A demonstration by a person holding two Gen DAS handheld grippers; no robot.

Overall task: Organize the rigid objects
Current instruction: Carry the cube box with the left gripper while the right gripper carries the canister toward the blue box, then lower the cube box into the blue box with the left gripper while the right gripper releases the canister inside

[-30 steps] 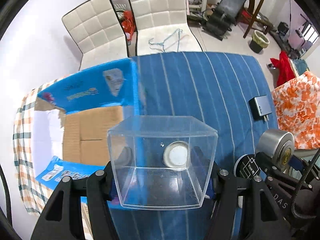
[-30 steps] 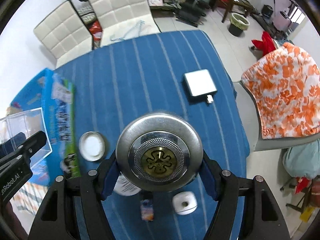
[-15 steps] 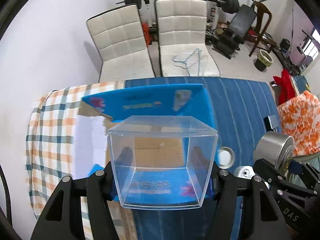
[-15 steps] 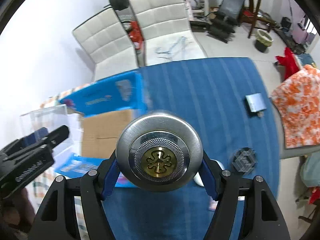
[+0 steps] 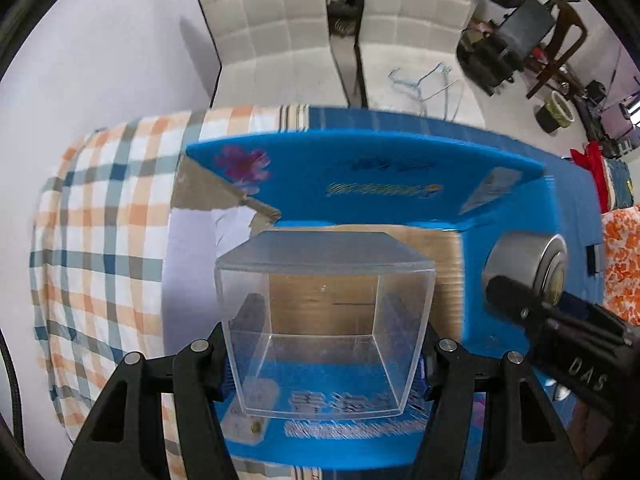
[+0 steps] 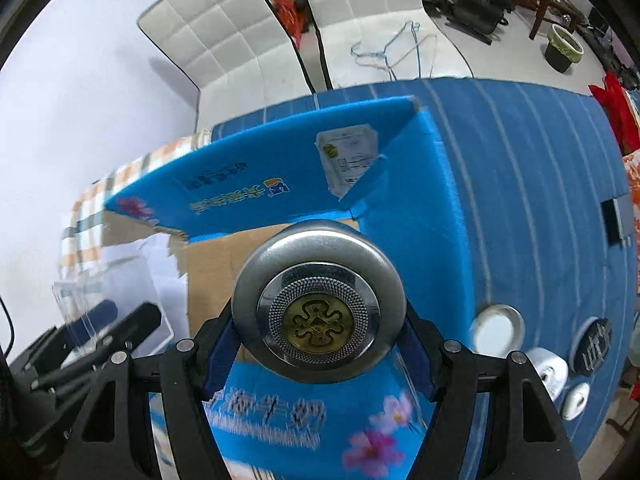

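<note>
Blurred print on the near flap of the blue cardboard box (image 6: 304, 184), unreadable; floor of the box partly hidden behind the held things. Left gripper (image 5: 326, 354) clamped on a clear plastic box (image 5: 324, 320), fingers pressed against its two side walls, open mouth facing the camera, closed base pointing away, no obvious long axis, held above the open cardboard box. Right gripper (image 6: 318, 350) closed around a round metal tin (image 6: 318, 300), its embossed lid facing the camera, its axis running along the fingers, held over the cardboard box's brown floor. Tin's far end out of sight. On the blue striped tablecloth (image 6: 520, 168) to the right, a small round lid (image 6: 496, 330) and other small items, cut off and hard to make out. Checked cloth (image 5: 100, 240) left of the box.
</note>
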